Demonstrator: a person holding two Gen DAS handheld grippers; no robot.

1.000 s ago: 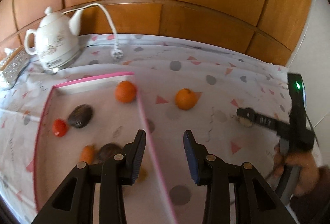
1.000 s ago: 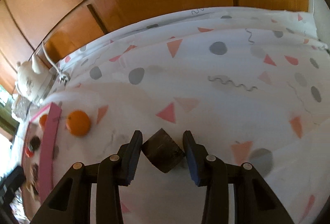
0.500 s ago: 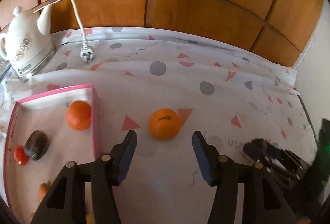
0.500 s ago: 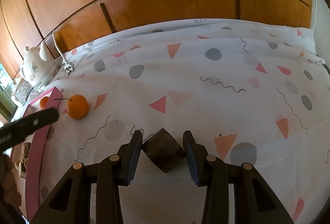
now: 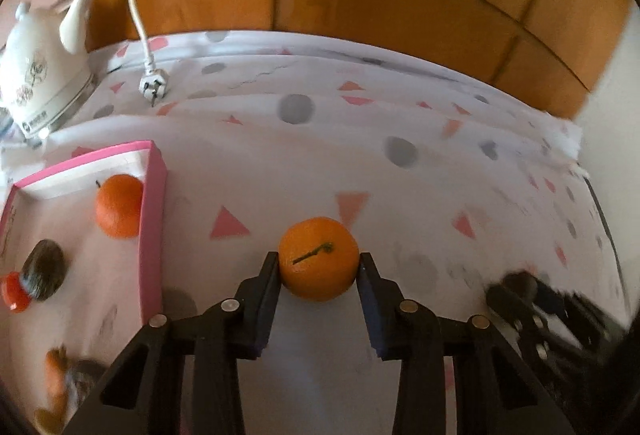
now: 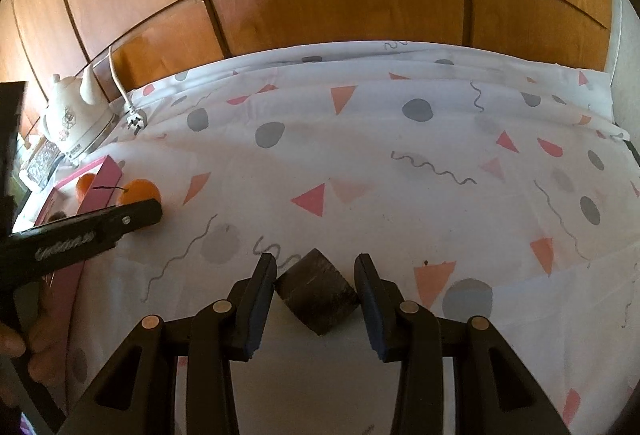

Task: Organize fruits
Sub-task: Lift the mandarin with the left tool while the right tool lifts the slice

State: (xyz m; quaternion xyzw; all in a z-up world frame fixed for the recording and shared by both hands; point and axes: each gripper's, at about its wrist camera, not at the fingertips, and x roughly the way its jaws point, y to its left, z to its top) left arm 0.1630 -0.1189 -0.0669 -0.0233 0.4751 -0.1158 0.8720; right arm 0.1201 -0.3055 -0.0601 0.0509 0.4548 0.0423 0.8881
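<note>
Closing its jaws on the orange (image 5: 319, 263), the left gripper (image 5: 319, 275) begins pickup; next, lift it over the pink tray's (image 5: 154, 195) right rim. The right gripper (image 6: 316, 289) grips a dark block (image 6: 316, 293).

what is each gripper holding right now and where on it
Left gripper, closing: orange by its two sides. Right gripper: dark brown block by opposite corners.

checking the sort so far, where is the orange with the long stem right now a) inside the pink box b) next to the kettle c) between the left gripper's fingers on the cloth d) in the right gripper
c: the orange sits on the cloth between the fingers of the left gripper, outside the pink box; the gripper's jaws are closing on it.
</note>
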